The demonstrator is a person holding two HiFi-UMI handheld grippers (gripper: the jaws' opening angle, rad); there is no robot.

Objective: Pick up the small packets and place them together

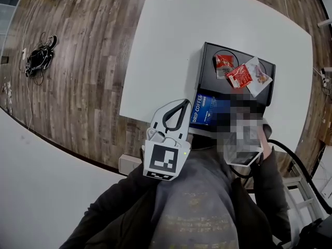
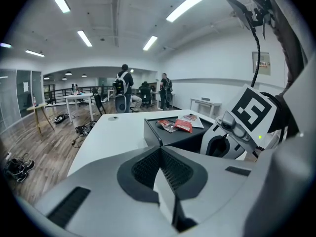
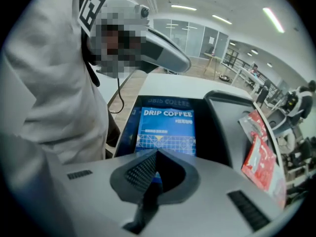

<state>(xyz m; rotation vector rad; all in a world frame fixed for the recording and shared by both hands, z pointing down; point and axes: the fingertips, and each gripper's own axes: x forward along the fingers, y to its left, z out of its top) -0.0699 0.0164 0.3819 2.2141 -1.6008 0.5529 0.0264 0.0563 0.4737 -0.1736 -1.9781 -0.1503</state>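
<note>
The right gripper is pinching the near edge of the flat blue drip-coffee packet (light, floppy, probably slippery); the left gripper is hanging closed, empty.

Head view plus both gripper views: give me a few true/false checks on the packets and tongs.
1. The left gripper has its tongs closed with nothing in them. True.
2. The red packets lie on the bare white table. False: they lie on the black tray.
3. The right gripper tongs are closed on the blue drip coffee packet. True.
4. The blue packet lies among the red ones. False: it is apart, beside the tray.
</note>
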